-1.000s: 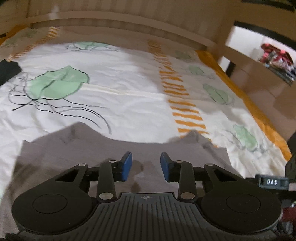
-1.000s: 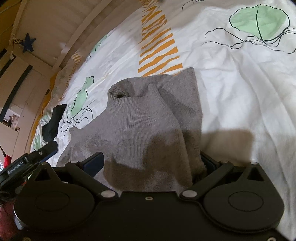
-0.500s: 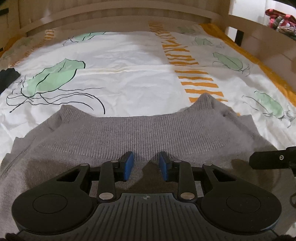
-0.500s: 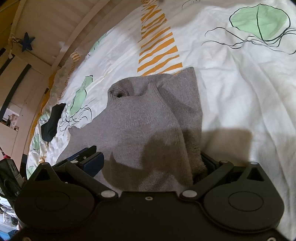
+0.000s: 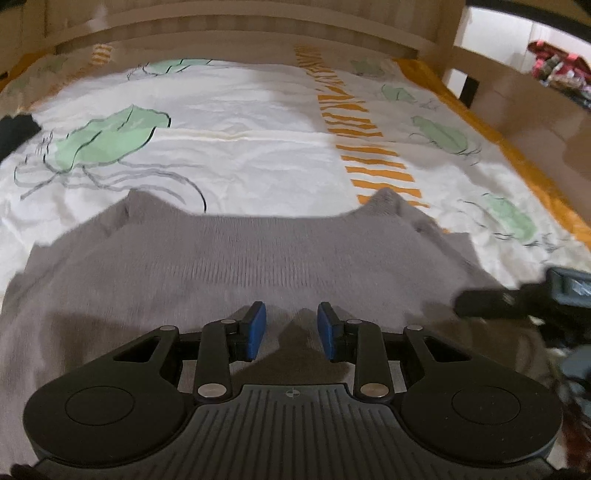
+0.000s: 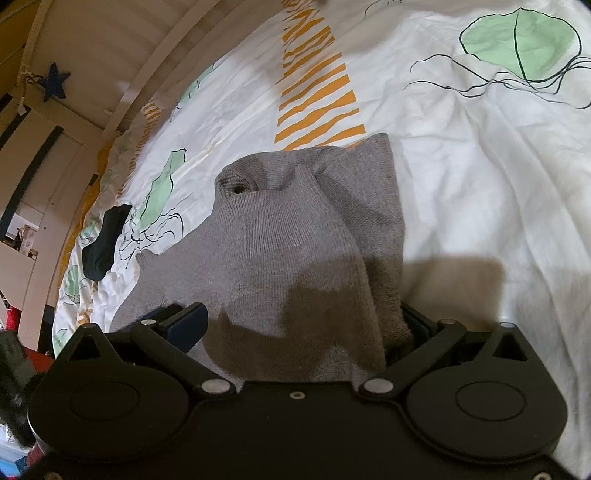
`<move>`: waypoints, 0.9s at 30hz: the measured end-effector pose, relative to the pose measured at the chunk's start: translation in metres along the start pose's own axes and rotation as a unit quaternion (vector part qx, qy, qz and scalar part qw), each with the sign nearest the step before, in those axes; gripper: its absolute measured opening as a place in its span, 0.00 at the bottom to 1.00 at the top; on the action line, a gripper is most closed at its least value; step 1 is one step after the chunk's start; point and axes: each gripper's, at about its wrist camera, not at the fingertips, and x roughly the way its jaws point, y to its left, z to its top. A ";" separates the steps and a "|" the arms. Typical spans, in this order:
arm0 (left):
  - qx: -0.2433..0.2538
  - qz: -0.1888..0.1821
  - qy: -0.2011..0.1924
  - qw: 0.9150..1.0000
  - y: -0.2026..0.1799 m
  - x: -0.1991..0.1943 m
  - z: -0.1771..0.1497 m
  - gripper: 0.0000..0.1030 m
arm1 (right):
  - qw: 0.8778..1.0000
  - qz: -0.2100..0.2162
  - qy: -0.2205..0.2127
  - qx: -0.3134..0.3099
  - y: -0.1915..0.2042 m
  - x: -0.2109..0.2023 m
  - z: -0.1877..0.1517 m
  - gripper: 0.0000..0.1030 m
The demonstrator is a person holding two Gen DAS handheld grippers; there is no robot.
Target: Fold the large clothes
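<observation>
A grey knit sweater [image 5: 258,254] lies spread across the near part of the bed; it also shows in the right wrist view [image 6: 288,251], bunched and folded over itself. My left gripper [image 5: 291,328] hovers low over the sweater with its blue pads apart and nothing between them. My right gripper [image 6: 303,328] has its jaws wide apart, with the sweater's folded edge draped between them; its right pad is hidden under the cloth. The right gripper's tip shows at the right edge of the left wrist view [image 5: 517,295].
The bed sheet [image 5: 240,147] is white with green jellyfish prints and orange stripes. A black garment [image 6: 105,240] lies at the bed's far left. A wooden bed frame [image 5: 258,33] runs behind, and a wooden shelf [image 5: 535,99] stands to the right.
My left gripper has swung over the sweater and drawn back a little, so more grey cloth fills its view. The right gripper and the cloth in it have barely moved.
</observation>
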 end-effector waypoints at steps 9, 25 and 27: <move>-0.033 -0.020 -0.004 0.999 0.013 -0.022 -0.039 0.29 | 1.000 0.006 0.004 0.000 -0.003 -0.002 0.001 1.00; -0.057 -0.047 -0.028 0.997 0.022 -0.019 -0.051 0.29 | 1.000 -0.009 0.019 -0.023 -0.005 -0.017 -0.008 0.54; -0.052 -0.049 -0.029 0.997 0.022 -0.027 -0.050 0.29 | 1.000 0.017 0.017 -0.006 -0.010 -0.021 -0.010 0.45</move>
